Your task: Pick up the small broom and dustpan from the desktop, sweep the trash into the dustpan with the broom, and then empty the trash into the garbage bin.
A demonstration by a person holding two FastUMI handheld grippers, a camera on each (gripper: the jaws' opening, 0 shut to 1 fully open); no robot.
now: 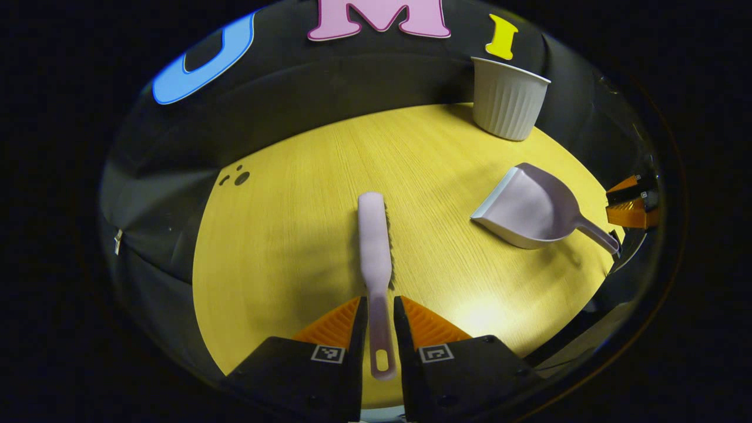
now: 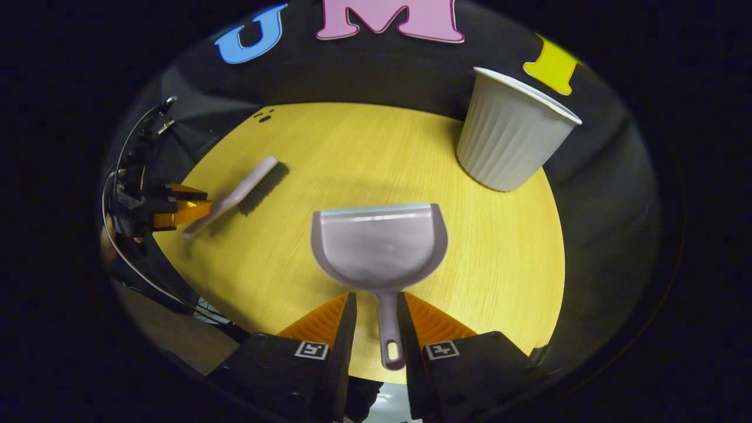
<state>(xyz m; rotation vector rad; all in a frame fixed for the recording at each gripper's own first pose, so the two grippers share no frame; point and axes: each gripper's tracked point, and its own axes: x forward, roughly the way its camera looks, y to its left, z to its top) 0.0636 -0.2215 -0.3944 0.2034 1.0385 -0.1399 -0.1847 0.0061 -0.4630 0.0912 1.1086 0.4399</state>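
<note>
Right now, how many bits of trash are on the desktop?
3: small dark bits of trash clustered at the desktop's far left edge, beyond the small broom. Seen tiny in the right gripper view; more could be hidden behind the garbage bin.

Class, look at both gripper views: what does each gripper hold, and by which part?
The left gripper straddles the broom handle; the right gripper straddles the dustpan handle. Whether either is clamped cannot be told.

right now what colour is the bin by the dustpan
Off-white with ribbed sides; the bin shows best in the right gripper view.
</note>
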